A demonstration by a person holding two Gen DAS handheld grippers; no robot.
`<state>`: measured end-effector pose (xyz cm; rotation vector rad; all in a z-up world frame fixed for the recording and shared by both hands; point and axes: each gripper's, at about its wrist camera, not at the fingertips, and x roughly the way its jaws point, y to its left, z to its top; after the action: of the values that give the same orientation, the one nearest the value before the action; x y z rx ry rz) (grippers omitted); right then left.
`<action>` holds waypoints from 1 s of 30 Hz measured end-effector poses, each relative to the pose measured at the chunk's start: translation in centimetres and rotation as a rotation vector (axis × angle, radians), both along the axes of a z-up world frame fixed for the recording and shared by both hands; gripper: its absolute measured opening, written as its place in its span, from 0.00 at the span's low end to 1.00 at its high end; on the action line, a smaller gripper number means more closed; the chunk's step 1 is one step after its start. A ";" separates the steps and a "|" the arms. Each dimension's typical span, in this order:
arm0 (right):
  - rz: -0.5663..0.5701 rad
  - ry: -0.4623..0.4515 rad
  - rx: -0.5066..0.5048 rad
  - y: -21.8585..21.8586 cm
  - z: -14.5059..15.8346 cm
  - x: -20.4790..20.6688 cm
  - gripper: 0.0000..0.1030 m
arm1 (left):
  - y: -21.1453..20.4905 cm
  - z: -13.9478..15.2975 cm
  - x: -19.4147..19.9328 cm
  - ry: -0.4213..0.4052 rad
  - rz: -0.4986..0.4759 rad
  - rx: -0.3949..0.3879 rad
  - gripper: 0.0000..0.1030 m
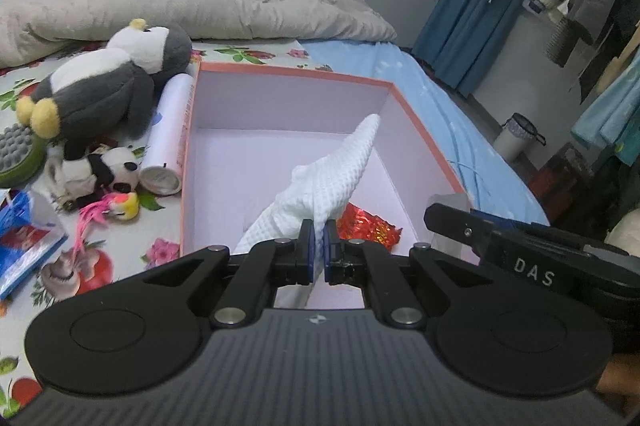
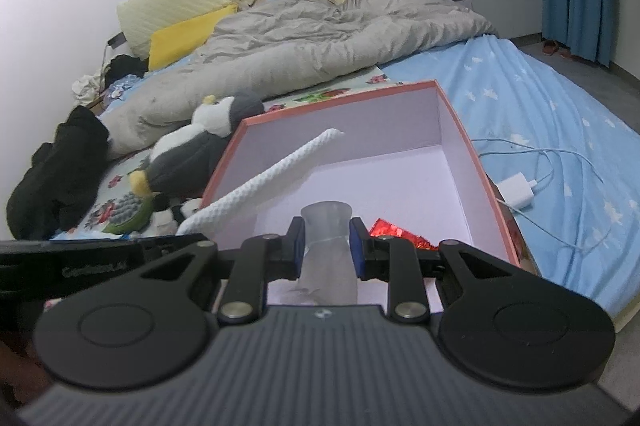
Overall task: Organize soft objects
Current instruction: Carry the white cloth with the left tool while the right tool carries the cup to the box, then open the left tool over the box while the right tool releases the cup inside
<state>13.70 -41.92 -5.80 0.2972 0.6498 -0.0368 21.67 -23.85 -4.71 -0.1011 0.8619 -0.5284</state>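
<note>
Two grippers hovered over the open pink-rimmed box on the bed. Left gripper: jaws pinched tight on a white waffle-weave cloth, which rose ahead of the fingertips above the box floor. Right gripper: jaws clamped on a translucent soft tube. Red foil wrapper lay in the box, just right of the left fingertips. Plush penguin lay outside, far left.

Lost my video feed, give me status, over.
Left gripper shut on white cloth. Right gripper shut on frosted cup. Both over pink box. Red foil inside.
</note>
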 end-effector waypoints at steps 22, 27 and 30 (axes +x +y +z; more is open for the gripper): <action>-0.041 0.104 0.032 -2.5 -4.3 3.1 0.51 | -3.1 -4.4 5.3 0.083 0.009 0.086 0.33; -0.047 0.067 0.024 -1.8 -2.8 1.5 0.51 | -2.6 -3.2 4.2 0.059 0.006 0.079 0.33; -0.051 0.046 0.022 -1.4 -1.8 0.2 0.51 | -2.1 -2.1 3.1 0.035 0.003 0.072 0.33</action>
<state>13.93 -43.29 -7.63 0.3346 0.6889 -0.0852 24.74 -25.92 -6.83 -0.0461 0.9138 -0.4932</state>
